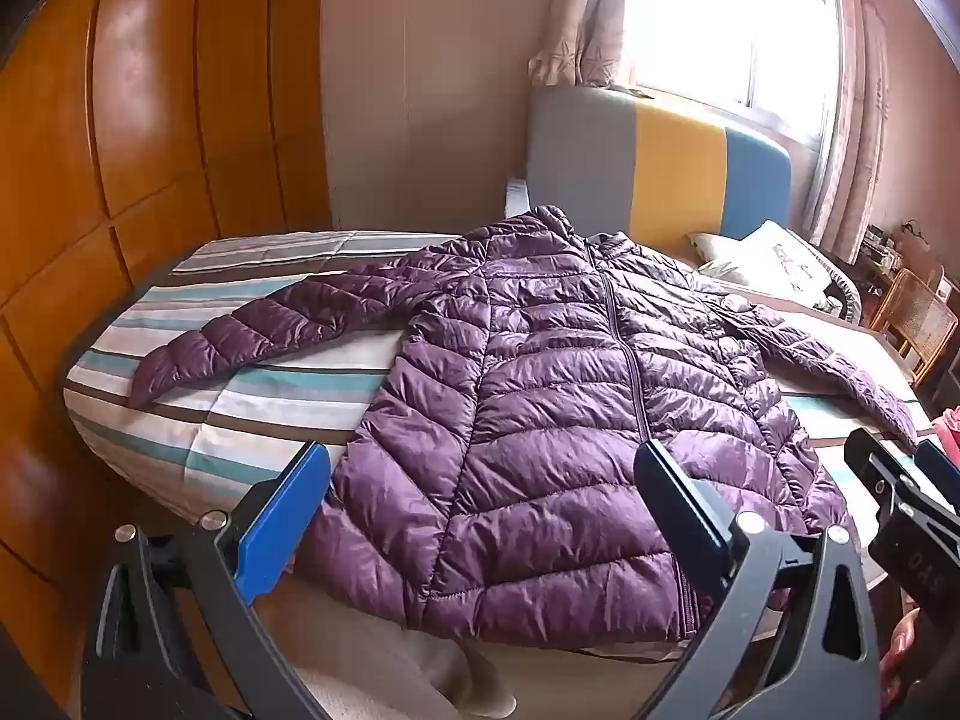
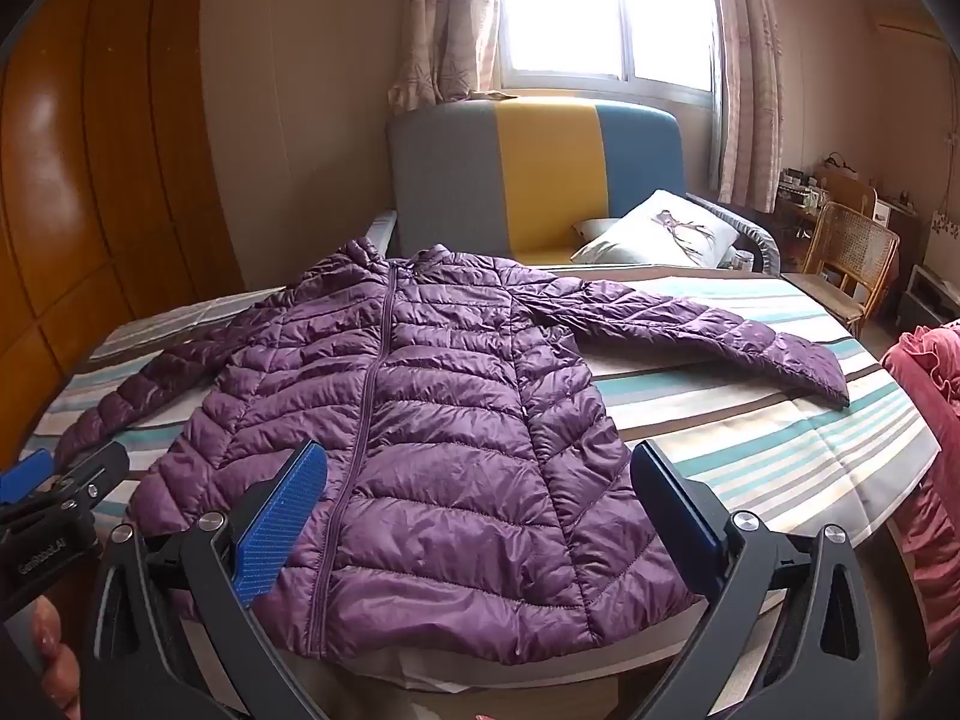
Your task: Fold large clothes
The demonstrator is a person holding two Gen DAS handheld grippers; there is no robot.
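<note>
Right wrist alone shows the chair (image 2: 852, 264) (both tongs gape above the purple jacket (image 2: 432, 420)).

"GenRobot.AI" printed on left gripper (image 2: 36, 498) body, other markings too blurred to read

Daylight floods through the blown-out, curtained glass window (image 2: 606, 12), glaring off the glossy orange wooden wardrobe (image 1: 150, 120); fisheye edges curve, corners darken.
</note>
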